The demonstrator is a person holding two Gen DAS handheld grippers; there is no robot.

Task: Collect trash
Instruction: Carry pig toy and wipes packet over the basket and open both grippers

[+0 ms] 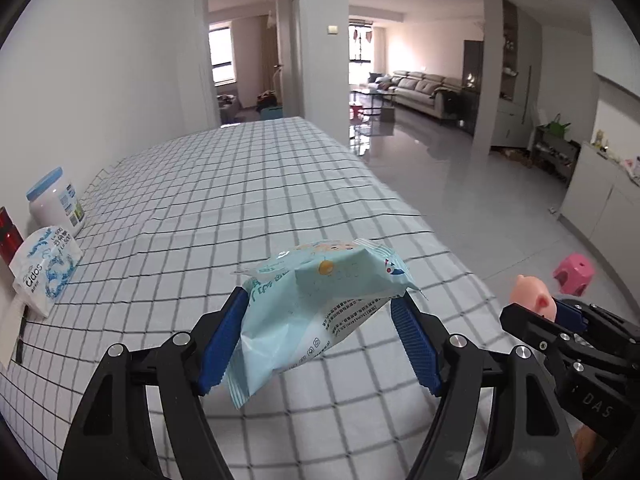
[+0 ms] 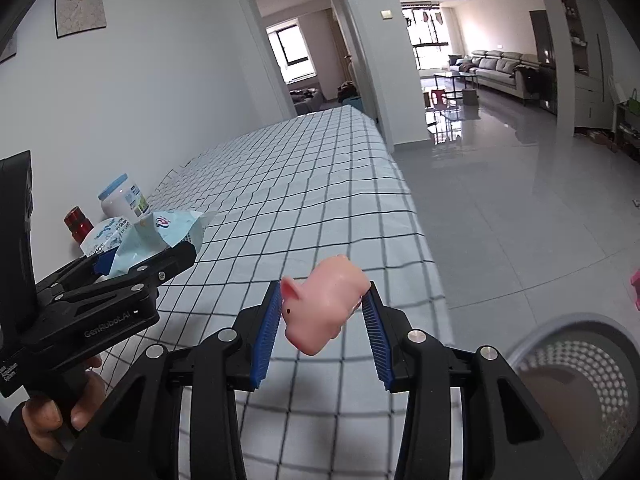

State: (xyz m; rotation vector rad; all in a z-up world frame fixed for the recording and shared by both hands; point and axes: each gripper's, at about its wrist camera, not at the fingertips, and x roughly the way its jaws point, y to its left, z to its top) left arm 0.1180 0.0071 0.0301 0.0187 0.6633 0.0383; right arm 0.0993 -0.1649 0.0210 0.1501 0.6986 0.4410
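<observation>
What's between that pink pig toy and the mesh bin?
Only the right gripper's own blue finger and black arm separate the pig toy from the mesh bin, in the right wrist view.

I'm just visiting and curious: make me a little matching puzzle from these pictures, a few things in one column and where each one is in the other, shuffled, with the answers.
Things:
1. light blue crinkled plastic wrapper
2. pink rubber pig toy
3. white jar with a blue lid
4. grey perforated bin

Places:
A. standing on the checked tablecloth by the wall
B. held in the left gripper
C. on the floor beside the table
D. held in the right gripper

Pairs: 1-B, 2-D, 3-A, 4-C
</observation>
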